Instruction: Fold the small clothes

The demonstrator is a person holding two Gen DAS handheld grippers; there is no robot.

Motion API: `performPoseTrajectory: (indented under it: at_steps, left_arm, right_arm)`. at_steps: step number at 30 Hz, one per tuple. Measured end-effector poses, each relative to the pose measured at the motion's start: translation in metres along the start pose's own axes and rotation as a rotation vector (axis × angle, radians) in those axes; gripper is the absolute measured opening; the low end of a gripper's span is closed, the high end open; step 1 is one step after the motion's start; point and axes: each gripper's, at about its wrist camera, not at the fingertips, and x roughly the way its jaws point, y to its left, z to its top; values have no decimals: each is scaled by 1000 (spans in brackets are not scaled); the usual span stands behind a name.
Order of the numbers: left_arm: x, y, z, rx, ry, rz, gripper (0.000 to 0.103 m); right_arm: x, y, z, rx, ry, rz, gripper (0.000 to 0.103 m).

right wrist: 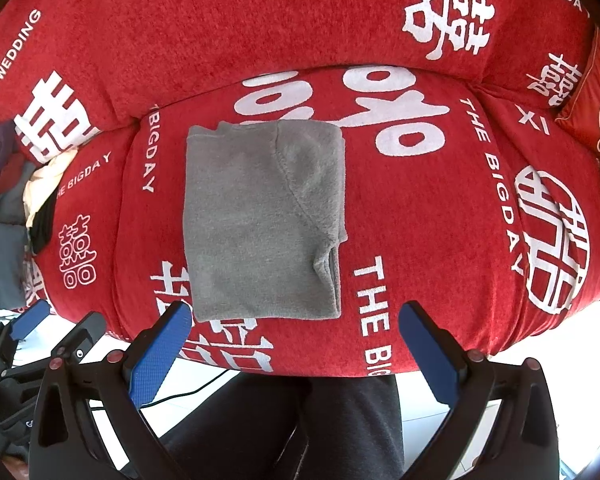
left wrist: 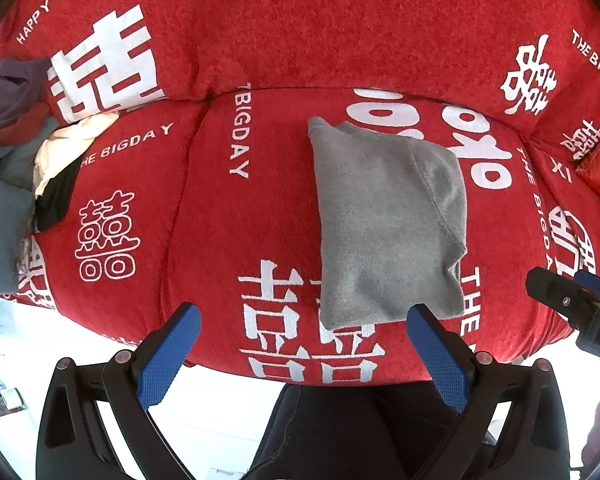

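A grey fleece garment lies folded into a neat rectangle on the red sofa seat; it also shows in the right wrist view. My left gripper is open and empty, held back from the garment's near edge, its right fingertip just over the corner. My right gripper is open and empty, just short of the garment's near edge. The right gripper shows at the right edge of the left wrist view, and the left gripper at the lower left of the right wrist view.
A pile of unfolded clothes in purple, cream, black and grey lies on the sofa's left end, also in the right wrist view. A red cushion sits at the right. The person's dark-trousered legs are below the seat edge.
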Motion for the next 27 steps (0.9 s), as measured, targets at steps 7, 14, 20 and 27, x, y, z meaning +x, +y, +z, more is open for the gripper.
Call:
performPoseTrajectory:
  at_steps: [7, 14, 20, 27]
  left_arm:
    - [-1, -1, 0, 18, -8, -1, 103]
    - [-2, -3, -1, 19, -11, -1, 103]
    - [-3, -1, -2, 15, -17, 0, 103]
    - [-3, -1, -1, 9, -20, 4, 103]
  right_arm:
    - [0, 0, -2, 3, 0, -1, 103]
    - [2, 0, -6, 9, -1, -1, 103]
    - [1, 1, -5, 6, -1, 0, 103]
    - [2, 4, -6, -12, -3, -7, 103]
